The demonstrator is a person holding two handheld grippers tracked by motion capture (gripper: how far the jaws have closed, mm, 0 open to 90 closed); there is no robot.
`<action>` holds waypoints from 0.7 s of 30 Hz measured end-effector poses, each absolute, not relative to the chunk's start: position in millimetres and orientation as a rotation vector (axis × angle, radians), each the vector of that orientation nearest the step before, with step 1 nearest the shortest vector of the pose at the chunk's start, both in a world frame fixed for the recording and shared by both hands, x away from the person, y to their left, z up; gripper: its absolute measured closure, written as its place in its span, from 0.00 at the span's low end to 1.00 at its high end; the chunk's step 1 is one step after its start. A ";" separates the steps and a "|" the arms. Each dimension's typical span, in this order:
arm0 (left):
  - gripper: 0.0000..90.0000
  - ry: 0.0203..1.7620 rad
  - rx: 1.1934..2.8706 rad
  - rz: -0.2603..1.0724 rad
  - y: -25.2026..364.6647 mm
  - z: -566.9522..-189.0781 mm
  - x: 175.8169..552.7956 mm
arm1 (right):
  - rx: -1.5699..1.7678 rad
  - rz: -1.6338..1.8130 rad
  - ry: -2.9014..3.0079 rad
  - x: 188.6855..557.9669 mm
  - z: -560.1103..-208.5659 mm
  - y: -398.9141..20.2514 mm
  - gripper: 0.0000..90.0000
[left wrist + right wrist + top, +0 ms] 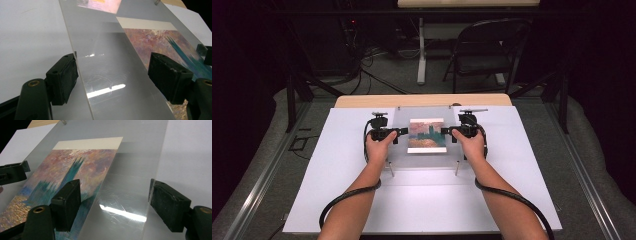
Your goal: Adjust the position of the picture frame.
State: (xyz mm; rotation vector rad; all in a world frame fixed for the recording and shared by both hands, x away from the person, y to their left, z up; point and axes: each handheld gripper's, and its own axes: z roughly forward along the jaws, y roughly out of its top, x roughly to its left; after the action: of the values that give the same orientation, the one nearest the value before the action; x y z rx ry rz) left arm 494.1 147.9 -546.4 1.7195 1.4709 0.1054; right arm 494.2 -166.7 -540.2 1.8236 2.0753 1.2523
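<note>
Straddled the clear acrylic sheet (pixel 422 137) over the painted postcard (pixel 427 135), left claw (pixel 112 80) and right claw (pixel 115 205) both wide open, gripping nothing. Called next for closing on opposite edges.

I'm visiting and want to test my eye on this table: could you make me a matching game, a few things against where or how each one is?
Things:
1. picture
2. clear sheet
3. folding chair
4. left gripper

Places or states:
A. on the floor beyond the table
B. lying flat under the clear sheet
C. jaws open across the sheet's left edge
D. raised off the white table on small metal posts

Pairs: 1-B, 2-D, 3-A, 4-C
</note>
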 end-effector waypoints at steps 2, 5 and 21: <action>0.27 1.469 1.716 0.107 147.9 -546.7 493.8 | 1.825 1.253 2.073 493.9 -540.2 -166.8 0.29; 0.28 1.469 1.714 0.106 148.7 -546.8 493.7 | 1.822 1.253 2.072 493.3 -540.4 -167.0 0.29; 0.33 1.434 1.668 0.125 153.1 -545.9 490.9 | 1.780 1.281 2.034 489.3 -538.5 -166.4 0.29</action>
State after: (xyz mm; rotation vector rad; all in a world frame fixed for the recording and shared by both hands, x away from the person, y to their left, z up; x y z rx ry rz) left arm 490.9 153.1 -545.9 1.6682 1.4343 0.1250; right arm 489.3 -166.4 -538.5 1.7804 2.0337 1.2815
